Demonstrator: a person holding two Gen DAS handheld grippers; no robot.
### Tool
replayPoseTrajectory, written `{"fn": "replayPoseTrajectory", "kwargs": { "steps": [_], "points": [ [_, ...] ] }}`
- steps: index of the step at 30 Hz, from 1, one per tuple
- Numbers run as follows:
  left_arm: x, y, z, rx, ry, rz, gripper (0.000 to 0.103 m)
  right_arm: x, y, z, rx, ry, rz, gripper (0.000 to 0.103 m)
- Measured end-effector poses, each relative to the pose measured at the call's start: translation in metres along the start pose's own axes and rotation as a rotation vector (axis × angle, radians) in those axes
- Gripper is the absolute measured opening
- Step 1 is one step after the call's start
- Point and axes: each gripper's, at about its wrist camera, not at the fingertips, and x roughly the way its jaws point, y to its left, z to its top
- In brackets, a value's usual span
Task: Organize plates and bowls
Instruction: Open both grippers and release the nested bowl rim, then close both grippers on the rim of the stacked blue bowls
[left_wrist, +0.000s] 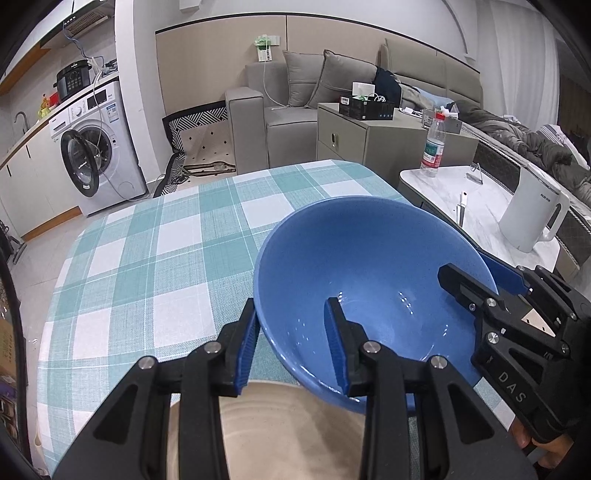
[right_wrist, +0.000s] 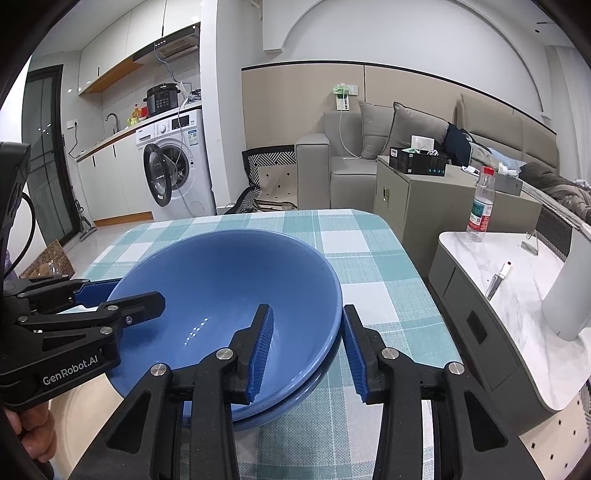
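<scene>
From my remote station, left to right. The counter (left_wrist: 155, 236) carries a woven cloth in a teal-and-white check, coarse in texture.

At the left, the left gripper (left_wrist: 291, 347) straddles the near-left rim of the blue bowl (left_wrist: 369, 266): one ribbed blue pad outside the wall, one inside. The outer pad lies against the rim; a gap shows between the inner pad and the wall, so I read the jaws as slack, not clenched on the rim. Below this gripper lies one beige plate (left_wrist: 280, 424), matte, with concentric ridges, partly under the bowl.

The bowl is round, deep and glossy, with light glints on its inner surface. In the right wrist view a second blue rim (right_wrist: 314, 376) shows just beneath the upper one: two bowls, nested (count taken from the right wrist view only). The stack sits on the cloth at the counter's near edge.

At the right, the right gripper (right_wrist: 308, 349) straddles the bowl's right rim in the same manner. Daylight shows between both ribbed pads and the wall: jaws released.

Further right stands a separate marble-patterned side table (right_wrist: 491, 280) with one clear plastic bottle (right_wrist: 480, 203), red cap, and one smooth white kettle (left_wrist: 535, 218).
</scene>
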Motion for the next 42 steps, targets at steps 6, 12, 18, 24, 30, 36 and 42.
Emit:
{"fn": "replayPoseTrajectory", "kwargs": {
  "steps": [6,12,18,24,30,36,42],
  "points": [
    [0.004,0.001,0.000,-0.007,0.025,0.004,0.036,0.000,0.000,0.000,0.004,0.007,0.028,0.049],
    [0.005,0.002,-0.001,-0.004,0.037,-0.008,0.037,-0.001,-0.005,0.000,0.013,0.013,0.046,0.052],
    [0.004,0.005,-0.001,-0.012,0.045,-0.011,0.055,-0.003,-0.009,0.000,0.017,0.019,0.071,0.072],
    [0.003,0.013,0.000,-0.043,0.047,-0.023,0.080,-0.009,-0.019,0.003,0.059,0.018,0.112,0.085],
    [0.004,0.020,0.000,-0.075,0.055,-0.053,0.092,-0.007,-0.029,0.003,0.094,0.036,0.136,0.096],
    [0.008,0.021,0.000,-0.095,0.062,-0.052,0.103,-0.002,-0.032,0.001,0.111,0.062,0.138,0.102],
    [0.016,0.021,-0.001,-0.104,0.085,-0.058,0.103,0.006,-0.031,-0.003,0.114,0.096,0.140,0.102]
  ]
}}
